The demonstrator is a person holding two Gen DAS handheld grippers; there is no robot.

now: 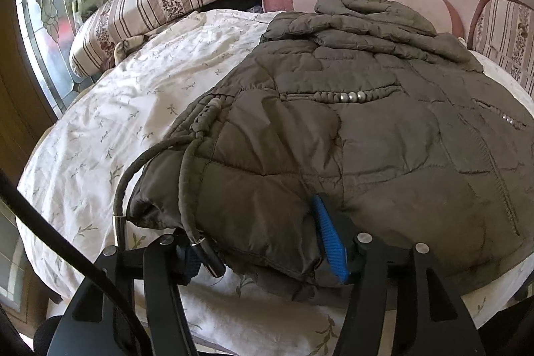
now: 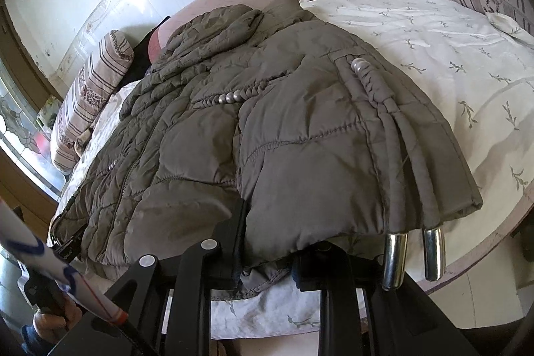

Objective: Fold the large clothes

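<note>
A big puffy brown coat [image 1: 350, 129] lies spread out on a bed [image 1: 110, 135] with a white sheet that has little leaves on it. The coat's bottom edge is at the near edge of the bed, close to both claws.

The left claw [image 1: 267, 252] has its fingers around a bunch of the coat's bottom edge. One blue pad [image 1: 328, 239] presses into the coat. The other finger is partly hidden, so I cannot tell how tight the hold is.

The right claw [image 2: 270, 252] is closed on the coat's hem. Two cords with shiny metal tips [image 2: 414, 252] hang beside it.

A striped pillow [image 1: 157, 5] lies far back by the wall.
</note>
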